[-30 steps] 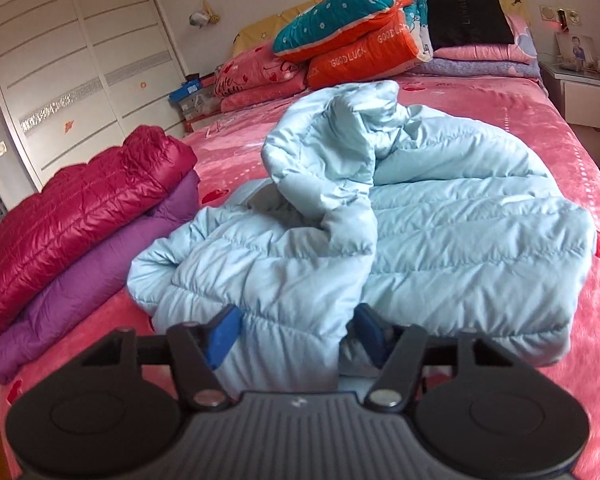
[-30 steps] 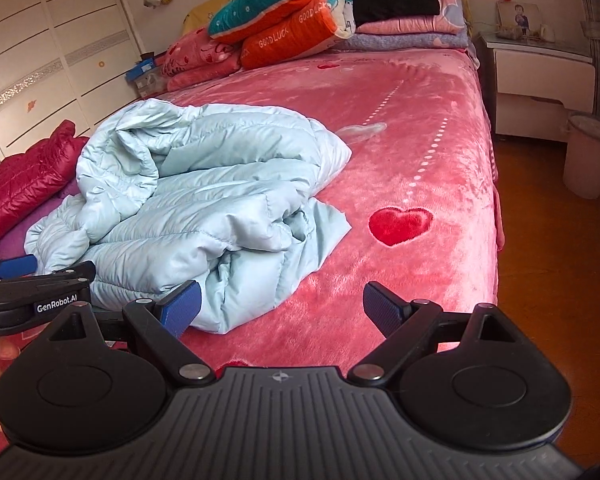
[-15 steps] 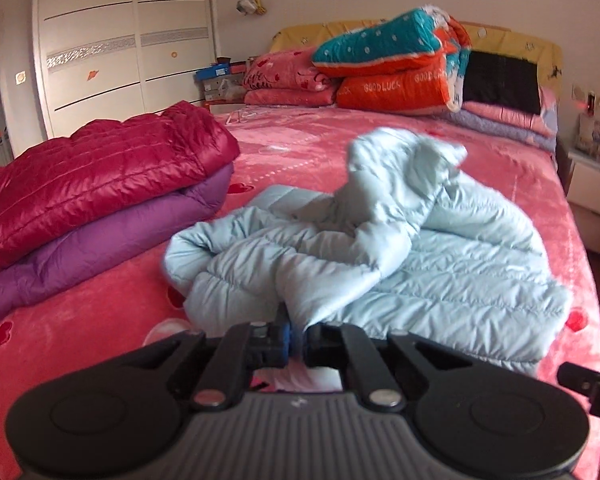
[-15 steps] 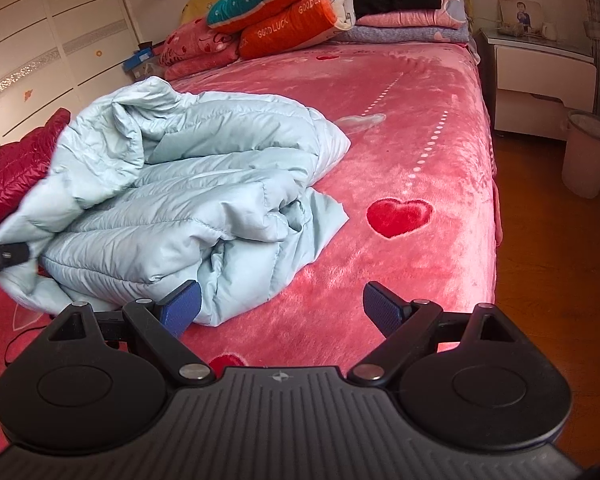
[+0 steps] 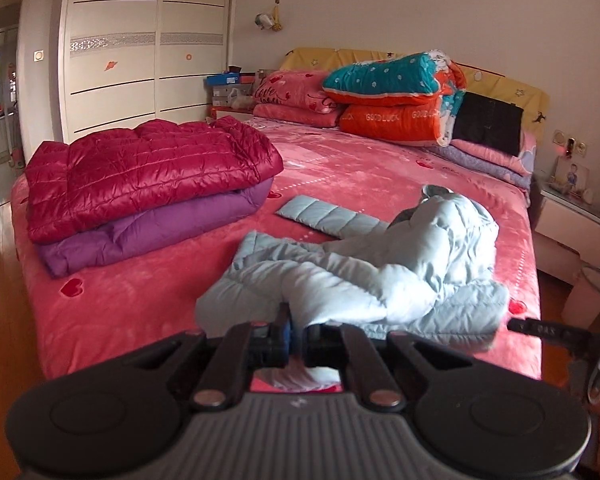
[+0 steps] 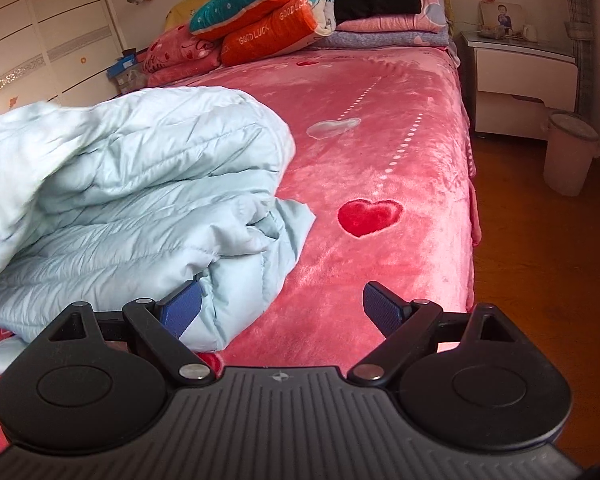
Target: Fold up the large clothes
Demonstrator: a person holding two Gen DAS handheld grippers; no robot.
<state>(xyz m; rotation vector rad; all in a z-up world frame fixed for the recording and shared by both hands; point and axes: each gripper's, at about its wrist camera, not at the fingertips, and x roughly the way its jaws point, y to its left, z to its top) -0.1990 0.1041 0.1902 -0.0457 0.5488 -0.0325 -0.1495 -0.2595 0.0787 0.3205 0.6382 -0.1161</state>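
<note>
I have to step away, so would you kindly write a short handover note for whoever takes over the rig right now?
Left gripper: shut on a fold of the light blue jacket, near its front edge.
Right gripper: open, holding nothing, beside the jacket's near corner.
Things: the jacket lies crumpled mid-bed on the pink blanket, one sleeve stretched out flat toward the headboard.
Done: red jacket sits folded on the purple jacket.
Left: spread the blue jacket flat, fold it, probably add it to that stack.
</note>
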